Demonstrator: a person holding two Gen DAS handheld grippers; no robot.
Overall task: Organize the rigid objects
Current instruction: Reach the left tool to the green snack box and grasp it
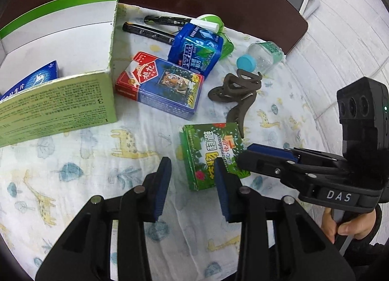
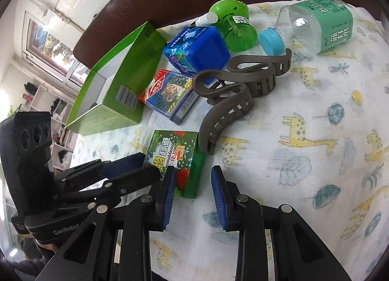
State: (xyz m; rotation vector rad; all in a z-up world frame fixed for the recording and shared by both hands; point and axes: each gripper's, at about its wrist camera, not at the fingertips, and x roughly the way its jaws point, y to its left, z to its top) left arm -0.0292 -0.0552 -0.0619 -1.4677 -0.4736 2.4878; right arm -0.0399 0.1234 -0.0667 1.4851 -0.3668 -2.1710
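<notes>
A: Report the state of the left gripper (image 1: 192, 179).

B: Its two blue-padded fingers stand apart with nothing between them; only the printed cloth (image 1: 97, 164) shows in the gap. The small green box (image 1: 209, 149) lies flat just ahead and to the right of the right-hand pad. Whether that pad touches the box edge cannot be told.

A: And the right gripper (image 2: 192, 183)?

B: Its fingers also stand apart and grip nothing. In the right wrist view the green box sits directly ahead of its left-hand pad, partly behind it. The left wrist view shows this gripper reaching over the same box from the right, its fingertips above the lid.

A: Remaining items, relative to the grippers?

B: Ahead of the green box lies the brown hair claw (image 2: 233, 96), touching the box's far corner. Beyond it are the card pack (image 1: 160, 86), blue tin (image 1: 197, 47), clear bottle (image 2: 313, 26) and two pens (image 1: 155, 29). The open green carton (image 1: 58, 101) stands far left of the left gripper.
</notes>
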